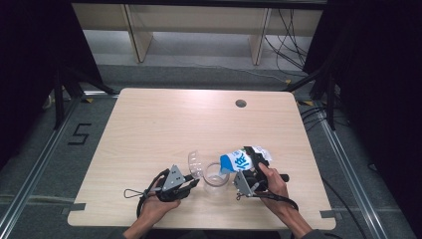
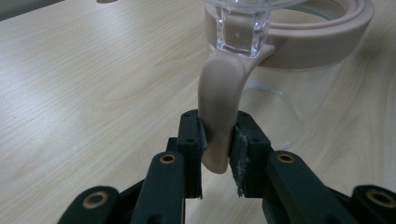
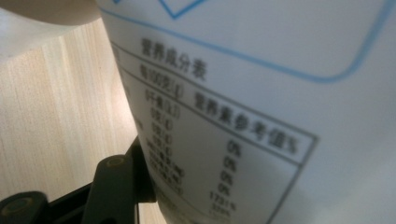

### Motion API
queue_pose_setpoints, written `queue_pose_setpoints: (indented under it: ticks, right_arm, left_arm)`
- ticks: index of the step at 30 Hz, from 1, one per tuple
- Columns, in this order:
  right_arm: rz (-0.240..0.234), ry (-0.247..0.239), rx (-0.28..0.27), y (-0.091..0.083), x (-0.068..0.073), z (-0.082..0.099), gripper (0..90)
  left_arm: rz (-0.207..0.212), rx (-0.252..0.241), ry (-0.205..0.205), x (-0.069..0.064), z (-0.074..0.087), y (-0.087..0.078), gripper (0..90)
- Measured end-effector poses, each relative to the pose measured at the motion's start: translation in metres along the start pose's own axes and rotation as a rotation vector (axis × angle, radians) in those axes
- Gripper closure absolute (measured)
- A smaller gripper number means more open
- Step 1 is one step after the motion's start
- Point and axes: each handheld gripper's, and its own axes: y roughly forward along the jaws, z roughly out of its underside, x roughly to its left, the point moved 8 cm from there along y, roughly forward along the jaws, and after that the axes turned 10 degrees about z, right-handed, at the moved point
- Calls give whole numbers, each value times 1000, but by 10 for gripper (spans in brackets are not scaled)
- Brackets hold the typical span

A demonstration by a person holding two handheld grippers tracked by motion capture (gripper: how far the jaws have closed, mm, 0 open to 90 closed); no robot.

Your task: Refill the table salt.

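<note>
Near the front edge of the tabletop [image 1: 149, 119], a little right of its middle, a clear glass jar [image 1: 216, 174] stands upright with its hinged lid [image 1: 195, 164] swung open to the left. The left gripper [image 1: 193, 183] is clenched on the jar's beige silicone tab [image 2: 218, 126], which hangs from the seal ring [image 2: 322, 42] around the rim; in the left gripper view the tab sits squarely between both pads. The right gripper [image 1: 251, 162] grasps a white and blue bag [image 1: 241, 159], tilted so that its mouth points down and left over the jar's opening. The right gripper view shows the bag's printed nutrition panel [image 3: 219, 154] pressed close against one jaw.

The step in hand looks like pouring from the bag into the jar. To do it well, the left gripper should hold the tab firmly so that the jar neither slides nor tips, while the right raises the bag's rear end slowly, keeping the mouth centred over the opening and close above it. A sudden tilt would likely spill contents onto the wood.

The jar appears empty or nearly so; whether anything flows cannot be told. What the bag holds is hidden.
</note>
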Motion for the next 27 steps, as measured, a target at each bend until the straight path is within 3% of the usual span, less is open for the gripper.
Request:
queue_pose_setpoints:
  ticks: [8, 9, 18, 19, 21, 22, 27]
  right_arm:
    - [15, -15, 9, 0, 0, 1, 452]
    - [15, -41, -18, 2, -2, 0, 452]
    - [27, -37, -2, 1, -3, 1, 452]
    - [30, -59, -22, 2, -4, 0, 452]
    - [47, -70, -9, 1, -5, 0, 452]
    - [55, -122, -19, 2, -8, -1, 452]
    - [53, -72, -8, 2, -3, -1, 454]
  left_arm:
    - [0, -1, -4, 0, 0, 0, 745]
    - [-1, 0, -4, 0, 0, 0, 745]
    - [-2, 4, 5, 1, 0, 0, 746]
    - [-1, 3, 2, 0, 0, 0, 745]
    - [-3, 6, 4, 1, 0, 0, 745]
    - [-3, 5, 3, 1, 0, 0, 745]
    - [-3, 4, 0, 1, 0, 0, 745]
